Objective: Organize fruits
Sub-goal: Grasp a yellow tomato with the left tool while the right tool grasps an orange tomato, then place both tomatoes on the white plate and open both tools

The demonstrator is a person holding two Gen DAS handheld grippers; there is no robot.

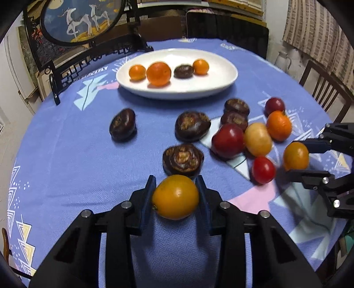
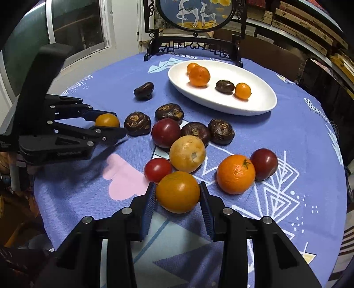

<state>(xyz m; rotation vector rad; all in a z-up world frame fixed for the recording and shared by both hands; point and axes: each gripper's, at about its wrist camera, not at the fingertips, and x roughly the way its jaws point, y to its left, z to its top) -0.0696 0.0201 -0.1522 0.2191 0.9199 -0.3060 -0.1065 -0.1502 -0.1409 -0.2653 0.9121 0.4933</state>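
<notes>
My left gripper [image 1: 176,195] is shut on an orange-yellow fruit [image 1: 175,196]; it also shows in the right wrist view [image 2: 107,120]. My right gripper [image 2: 178,192] is shut on another orange-yellow fruit [image 2: 178,191], seen from the left wrist view [image 1: 295,155]. A white oval plate [image 1: 221,82] at the far side holds three orange fruits and one dark brown one [image 1: 183,71]. Loose on the blue cloth lie several dark brown fruits [image 1: 183,160], red ones [image 1: 227,140], a pale yellow one [image 1: 257,139] and a mandarin [image 2: 235,174].
A dark carved stand with a round deer picture [image 2: 195,13] stands behind the plate at the table's far edge. A wooden chair [image 1: 325,88] is beyond the right edge. The round table [image 1: 66,155] drops off near both grippers.
</notes>
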